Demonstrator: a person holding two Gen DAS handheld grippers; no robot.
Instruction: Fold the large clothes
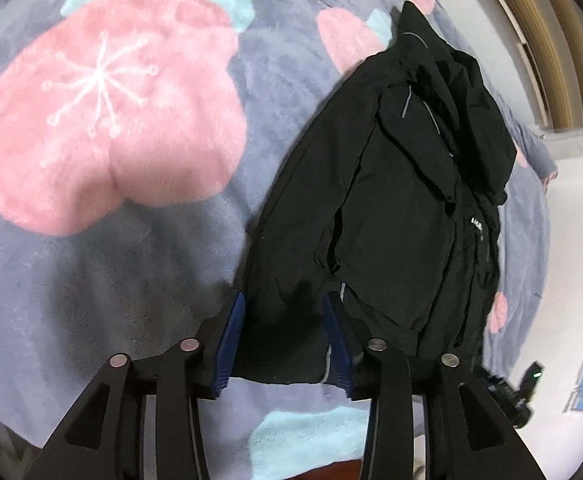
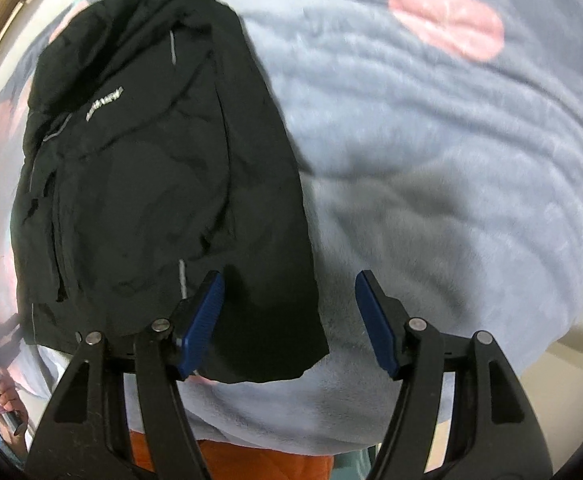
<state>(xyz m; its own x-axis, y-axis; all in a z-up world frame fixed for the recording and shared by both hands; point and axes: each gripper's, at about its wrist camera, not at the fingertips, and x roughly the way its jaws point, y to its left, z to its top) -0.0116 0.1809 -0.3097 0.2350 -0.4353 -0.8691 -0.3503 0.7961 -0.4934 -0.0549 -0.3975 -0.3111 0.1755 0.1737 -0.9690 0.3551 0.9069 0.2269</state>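
Left wrist: left gripper [image 1: 285, 322] fingers apart over jacket [image 1: 403, 208] hem (not pinching) on blanket [image 1: 91, 280]; right gripper [image 2: 289, 304] fingers likewise spread at its corner.

jacket [image 1: 403, 208] flat on blanket [image 1: 139, 280]

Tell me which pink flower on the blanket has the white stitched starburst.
The big pink flower left of the black jacket; the smaller pink flower near the collar shows none.
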